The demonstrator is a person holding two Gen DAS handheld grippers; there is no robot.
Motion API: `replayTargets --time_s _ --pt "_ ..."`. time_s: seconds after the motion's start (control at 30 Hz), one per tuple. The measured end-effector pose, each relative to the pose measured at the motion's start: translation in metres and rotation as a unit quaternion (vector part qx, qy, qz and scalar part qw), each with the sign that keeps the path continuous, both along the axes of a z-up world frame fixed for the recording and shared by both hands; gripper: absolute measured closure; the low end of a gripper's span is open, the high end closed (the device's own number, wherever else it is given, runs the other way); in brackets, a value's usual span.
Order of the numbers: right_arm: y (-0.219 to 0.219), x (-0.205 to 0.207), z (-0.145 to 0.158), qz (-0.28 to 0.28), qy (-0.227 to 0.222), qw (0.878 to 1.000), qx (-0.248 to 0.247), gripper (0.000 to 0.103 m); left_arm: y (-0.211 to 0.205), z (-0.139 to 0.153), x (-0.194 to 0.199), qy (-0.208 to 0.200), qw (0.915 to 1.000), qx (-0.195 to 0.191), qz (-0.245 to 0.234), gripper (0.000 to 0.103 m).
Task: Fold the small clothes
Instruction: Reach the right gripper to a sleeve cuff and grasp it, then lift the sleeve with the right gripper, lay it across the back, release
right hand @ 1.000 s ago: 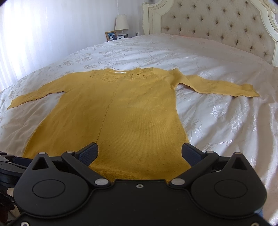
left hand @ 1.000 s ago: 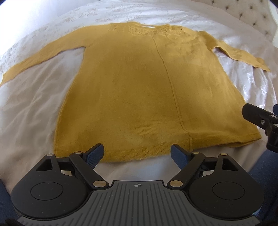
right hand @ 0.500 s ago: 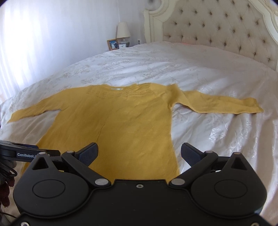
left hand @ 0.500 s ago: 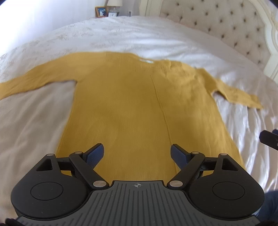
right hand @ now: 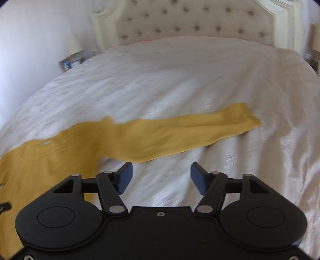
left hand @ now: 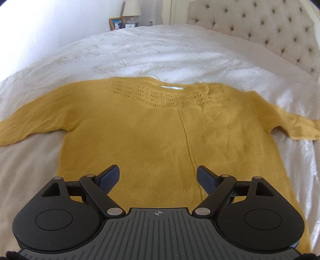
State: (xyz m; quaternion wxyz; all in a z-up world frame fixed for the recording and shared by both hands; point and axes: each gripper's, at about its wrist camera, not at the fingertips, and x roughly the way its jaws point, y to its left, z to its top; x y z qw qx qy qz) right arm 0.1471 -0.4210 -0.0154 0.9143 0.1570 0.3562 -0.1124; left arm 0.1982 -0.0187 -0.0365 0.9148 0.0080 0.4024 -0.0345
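A mustard-yellow knit sweater (left hand: 160, 136) lies flat on the white bedspread (left hand: 150, 54), neckline away from me, both sleeves spread out. My left gripper (left hand: 158, 176) hovers open over the sweater's lower body, nothing between its fingers. In the blurred right wrist view the sweater's right sleeve (right hand: 180, 134) stretches across the bed toward its cuff at the right. My right gripper (right hand: 161, 176) sits just in front of that sleeve over bare bedspread; its jaws are closing, with nothing between them.
A tufted cream headboard (left hand: 270, 30) stands at the far end of the bed. A lamp (left hand: 131, 10), a picture frame (left hand: 117, 23) and a small clock share a nightstand at the back left. The bedspread (right hand: 200, 80) lies wide around the sweater.
Both grippers have moved up the sweater toward the neckline. The right one swung right, off the body to the right sleeve, and its jaws have narrowed. The left one stays open.
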Motion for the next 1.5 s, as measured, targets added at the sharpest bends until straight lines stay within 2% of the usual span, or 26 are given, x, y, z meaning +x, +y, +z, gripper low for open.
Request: replayTargets --time_s 0.1,0.2,0.37,0.5,0.57,0.67,0.8,0.83,0.9,0.97,1.03,1.23,1.4,1.5 --pt "-0.043 0.019 -0.019 -0.052 0.015 0.998 -0.009 0.039 -0.004 -0.019 0.011 0.011 0.9999 0.01 -0.003 0.019" --pt "-0.083 0.033 -0.032 -0.102 0.013 0.995 0.005 0.039 -0.006 -0.038 0.015 0.027 0.9995 0.016 0.002 0.019" --pt "-0.128 0.06 -0.043 -0.15 0.008 0.989 0.001 0.038 -0.012 -0.05 0.003 -0.017 0.999 0.04 -0.001 0.01" --pt "-0.146 0.08 -0.052 -0.17 0.013 0.985 -0.005 0.037 -0.009 -0.059 -0.01 -0.061 0.9975 0.036 0.002 0.007" --pt "-0.155 0.089 -0.059 -0.176 0.022 0.984 -0.004 0.028 -0.012 -0.061 -0.012 -0.074 0.9964 0.041 0.003 0.006" --pt "-0.164 0.097 -0.07 -0.185 0.038 0.982 -0.006 0.026 -0.016 -0.062 -0.014 -0.081 0.9956 0.047 0.005 0.006" --pt "-0.17 0.103 -0.089 -0.184 0.067 0.98 0.018 0.021 -0.017 -0.062 -0.01 -0.078 0.996 0.044 0.006 0.005" --pt "-0.17 0.102 -0.093 -0.181 0.068 0.981 0.026 0.021 -0.017 -0.062 -0.01 -0.078 0.996 0.043 0.006 0.005" --pt "-0.169 0.099 -0.093 -0.172 0.055 0.983 0.038 0.039 -0.017 -0.061 -0.01 -0.078 0.996 0.044 0.007 0.005" --pt "-0.17 0.095 -0.088 -0.164 0.041 0.983 0.064 0.084 -0.017 -0.061 -0.01 -0.077 0.9961 0.043 0.007 0.005" --pt "-0.168 0.092 -0.077 -0.164 0.027 0.983 0.078 0.084 -0.016 -0.06 -0.011 -0.076 0.9962 0.042 0.006 0.005" --pt "-0.137 0.093 -0.002 -0.129 -0.031 0.99 0.04 0.084 -0.016 -0.057 -0.009 -0.068 0.9968 0.041 0.005 0.005" --pt "-0.075 0.105 0.068 -0.055 -0.093 0.994 0.019 0.084 -0.009 -0.046 -0.001 -0.039 0.999 0.02 -0.001 0.006" --pt "-0.025 0.108 0.099 0.0 -0.125 0.992 0.02 0.084 0.001 -0.036 -0.001 -0.024 0.9997 -0.007 0.001 0.008"
